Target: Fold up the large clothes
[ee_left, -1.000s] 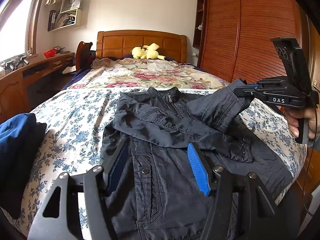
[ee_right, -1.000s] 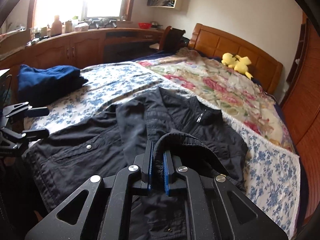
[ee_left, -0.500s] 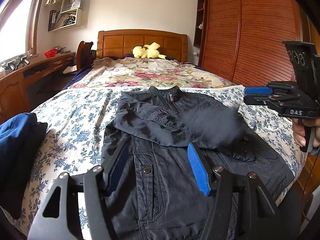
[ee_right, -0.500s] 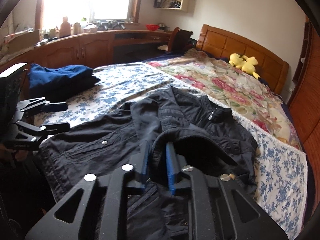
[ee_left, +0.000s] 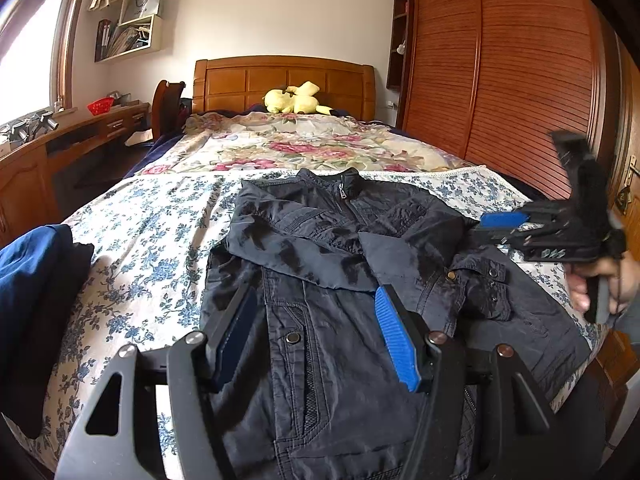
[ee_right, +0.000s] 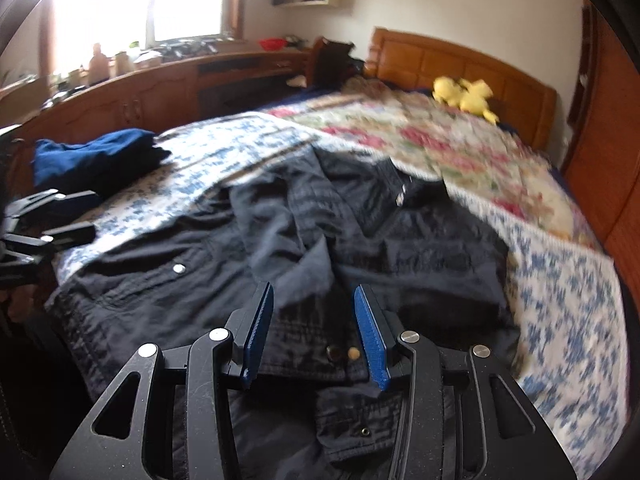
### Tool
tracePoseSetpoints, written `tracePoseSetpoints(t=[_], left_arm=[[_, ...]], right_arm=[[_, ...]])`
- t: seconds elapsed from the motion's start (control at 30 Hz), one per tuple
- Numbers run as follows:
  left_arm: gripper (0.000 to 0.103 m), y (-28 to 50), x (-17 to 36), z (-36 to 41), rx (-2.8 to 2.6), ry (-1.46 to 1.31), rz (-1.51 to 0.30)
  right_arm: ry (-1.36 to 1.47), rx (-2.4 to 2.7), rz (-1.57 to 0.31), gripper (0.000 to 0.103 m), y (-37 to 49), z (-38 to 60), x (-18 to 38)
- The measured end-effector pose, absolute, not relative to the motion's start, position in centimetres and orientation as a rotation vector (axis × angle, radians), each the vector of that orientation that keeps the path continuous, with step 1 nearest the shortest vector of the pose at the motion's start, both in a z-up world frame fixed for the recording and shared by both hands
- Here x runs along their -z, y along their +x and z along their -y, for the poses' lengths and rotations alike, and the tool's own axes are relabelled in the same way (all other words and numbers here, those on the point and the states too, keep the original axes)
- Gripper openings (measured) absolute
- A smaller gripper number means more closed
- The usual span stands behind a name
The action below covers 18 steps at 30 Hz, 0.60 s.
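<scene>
A dark jacket [ee_left: 332, 240] [ee_right: 420, 248] lies face up and zipped on the bed, with both sleeves folded across its chest. The right sleeve's cuff [ee_left: 480, 280] [ee_right: 340, 356] rests loose on the jacket front. My right gripper [ee_right: 314, 292] [ee_left: 486, 227] hovers just over that cuff. Its jaws are opening and the pads touch no cloth. My left gripper [ee_left: 314, 300] [ee_right: 86, 216] stands open above the jacket's lower front, holding nothing. A hand holds the right gripper at the right edge of the left wrist view.
A folded blue garment [ee_left: 32, 280] [ee_right: 92, 156] lies on the flowered bedcover [ee_left: 160, 240] left of the jacket. A yellow plush toy [ee_left: 296, 98] sits by the headboard. A wooden wardrobe [ee_left: 500, 80] runs along the right and a desk [ee_left: 60, 140] along the left.
My right gripper opened and let go of the sleeve, which dropped onto the jacket front. That gripper also sank lower. The left gripper kept still.
</scene>
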State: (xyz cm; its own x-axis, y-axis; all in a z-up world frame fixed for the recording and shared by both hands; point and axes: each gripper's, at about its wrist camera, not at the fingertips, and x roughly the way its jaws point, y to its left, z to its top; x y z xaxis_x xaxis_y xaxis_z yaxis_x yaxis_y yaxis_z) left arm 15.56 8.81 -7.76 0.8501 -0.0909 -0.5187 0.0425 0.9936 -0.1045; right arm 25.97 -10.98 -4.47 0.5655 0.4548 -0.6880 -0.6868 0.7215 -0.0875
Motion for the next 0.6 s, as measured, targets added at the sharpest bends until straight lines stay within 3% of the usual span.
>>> tracePoseSetpoints(t=[0.17, 0.27, 0.6], left_arm=[[0.061, 15.7, 8.0, -8.5, 0.072, -0.081, -0.558], [0.061, 15.8, 8.0, -8.4, 0.072, -0.080, -0.560], [0.061, 15.8, 8.0, -8.4, 0.072, -0.078, -0.562]], right_arm=[[-0.353, -0.662, -0.765, 0.043, 27.9, 11.2, 8.0], [-0.333, -0.650, -0.805, 0.055, 29.0, 11.3, 9.7], [-0.276, -0.619, -0.986, 0.059, 31.3, 11.8, 15.1]])
